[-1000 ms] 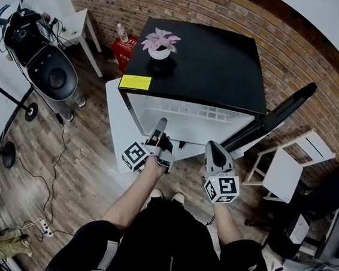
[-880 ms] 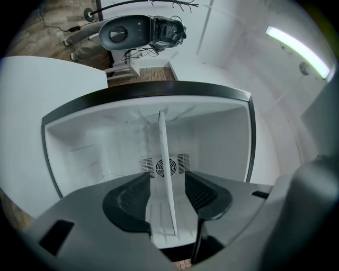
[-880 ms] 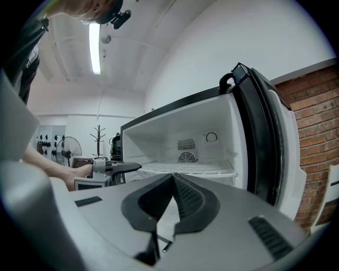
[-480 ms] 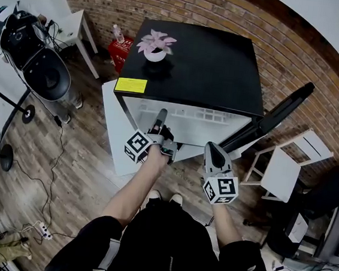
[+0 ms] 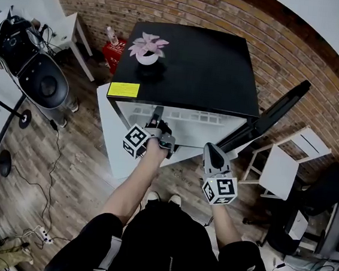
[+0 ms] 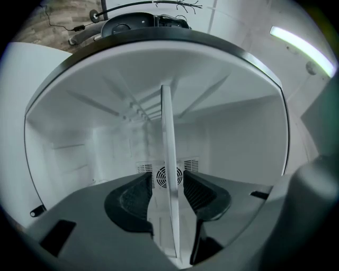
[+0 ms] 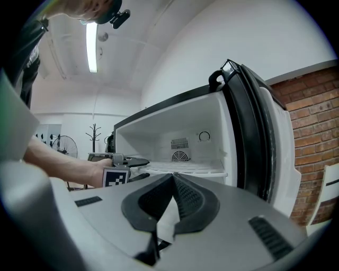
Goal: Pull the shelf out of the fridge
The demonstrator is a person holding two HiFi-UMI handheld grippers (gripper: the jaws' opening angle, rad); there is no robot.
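Observation:
The small black-topped fridge stands open, its door swung out to the right. Inside lies a white wire shelf, also visible as a pale rack in the right gripper view. My left gripper reaches level into the fridge's left side. In the left gripper view the shelf's front edge runs between the left gripper pads, with a gap on either side. Its jaws have just been closing around that edge. My right gripper hangs shut and empty in front of the fridge; its pads meet.
A potted pink plant sits on the fridge top. A white stool stands to the right, past the door. Grey equipment and floor cables lie to the left; a red crate is behind the fridge's left corner.
My left gripper has moved forward, deeper into the fridge's opening. The right gripper has stayed where it was.

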